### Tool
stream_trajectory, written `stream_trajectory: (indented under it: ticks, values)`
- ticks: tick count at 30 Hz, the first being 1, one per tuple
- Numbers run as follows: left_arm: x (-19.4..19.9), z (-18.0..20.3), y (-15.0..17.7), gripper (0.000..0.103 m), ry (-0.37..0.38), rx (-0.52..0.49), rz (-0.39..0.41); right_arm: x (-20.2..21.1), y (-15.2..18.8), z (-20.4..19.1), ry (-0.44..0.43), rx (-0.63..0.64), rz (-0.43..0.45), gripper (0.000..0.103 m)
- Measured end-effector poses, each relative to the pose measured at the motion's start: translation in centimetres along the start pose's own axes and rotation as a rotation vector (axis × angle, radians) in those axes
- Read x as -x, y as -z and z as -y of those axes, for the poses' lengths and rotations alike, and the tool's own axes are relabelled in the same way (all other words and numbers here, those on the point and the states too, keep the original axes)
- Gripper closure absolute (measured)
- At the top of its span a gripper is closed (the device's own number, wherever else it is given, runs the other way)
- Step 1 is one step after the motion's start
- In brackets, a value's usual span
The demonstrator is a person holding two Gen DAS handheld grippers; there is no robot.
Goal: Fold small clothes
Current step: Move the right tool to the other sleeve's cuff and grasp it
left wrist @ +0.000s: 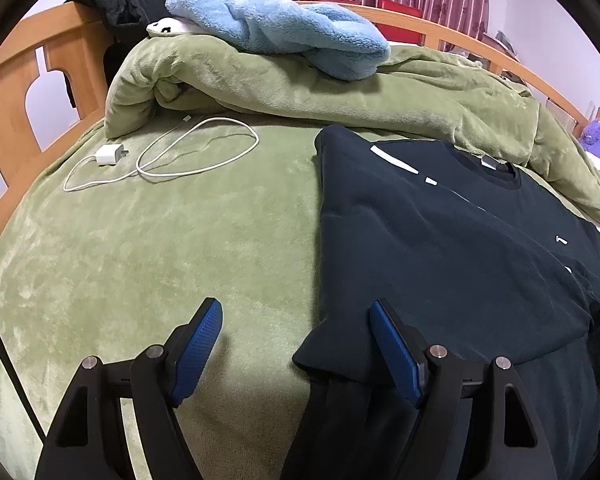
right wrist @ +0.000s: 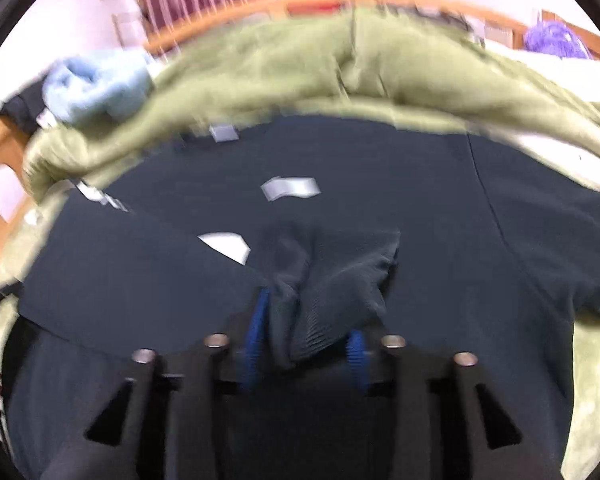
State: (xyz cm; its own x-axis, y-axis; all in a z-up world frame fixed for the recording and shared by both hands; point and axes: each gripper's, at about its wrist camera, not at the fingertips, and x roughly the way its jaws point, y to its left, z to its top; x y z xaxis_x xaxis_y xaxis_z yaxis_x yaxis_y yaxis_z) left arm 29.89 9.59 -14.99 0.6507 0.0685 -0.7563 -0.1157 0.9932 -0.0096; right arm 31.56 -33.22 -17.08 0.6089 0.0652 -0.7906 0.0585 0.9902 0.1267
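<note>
A dark navy sweatshirt (left wrist: 440,240) with white print lies on the green bed cover, partly folded, its left side turned in. My left gripper (left wrist: 296,312) is open and empty, hovering at the sweatshirt's near left edge. In the blurred right wrist view the sweatshirt (right wrist: 380,168) fills the middle. My right gripper (right wrist: 308,320) is shut on a bunched ribbed cuff (right wrist: 324,280) of the sweatshirt, held over the garment's body.
A white charger and cable (left wrist: 160,152) lie on the green bed cover (left wrist: 140,260) to the left. A rumpled green blanket (left wrist: 300,84) with a light blue fleece (left wrist: 276,28) on it lies behind. A wooden bed frame (left wrist: 24,92) rims the bed.
</note>
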Motion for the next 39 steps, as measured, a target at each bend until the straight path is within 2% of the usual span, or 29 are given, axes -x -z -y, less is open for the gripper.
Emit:
stream_trajectory:
  ticks: [2, 5, 10, 14, 17, 20, 24, 29, 35, 39]
  values:
    - [0.1, 0.2, 0.0, 0.028, 0.003, -0.009, -0.002, 0.0, 0.6, 1.0, -0.011, -0.029, -0.042, 0.05]
    - [0.5, 0.5, 0.0, 0.028, -0.001, -0.02, -0.001, 2.4, 1.3, 3.6, -0.042, -0.09, -0.027, 0.046]
    - [1.8, 1.2, -0.7, 0.028, 0.013, -0.005, 0.015, 7.9, 1.7, 8.8, 0.108, -0.086, 0.064, 0.043]
    - [3.1, 2.6, -1.4, 0.028, 0.014, 0.002, 0.042, 11.4, 1.2, 15.2, 0.172, -0.169, 0.109, 0.038]
    - [3.4, 4.0, -1.6, 0.028, -0.001, -0.011, 0.049, 13.4, 1.2, 20.4, 0.231, -0.226, 0.149, 0.027]
    - [3.4, 5.9, -1.6, 0.028, -0.022, -0.045, 0.055, 14.4, 1.6, 25.2, 0.279, -0.278, 0.165, 0.027]
    - [2.9, 8.4, -1.1, 0.028, -0.052, -0.094, 0.043, 13.2, 2.3, 30.3, 0.292, -0.345, 0.136, 0.027]
    - [1.8, 10.8, -0.1, 0.028, -0.06, -0.113, 0.005, 10.0, 3.0, 34.8, 0.28, -0.429, 0.083, 0.027]
    - [0.9, 12.0, 0.1, 0.028, -0.075, -0.115, -0.015, 6.6, 2.8, 37.7, 0.201, -0.545, 0.056, 0.027]
    - [0.7, 11.9, -0.2, 0.028, -0.086, -0.104, -0.009, 5.4, 2.2, 38.0, 0.232, -0.565, 0.074, 0.025]
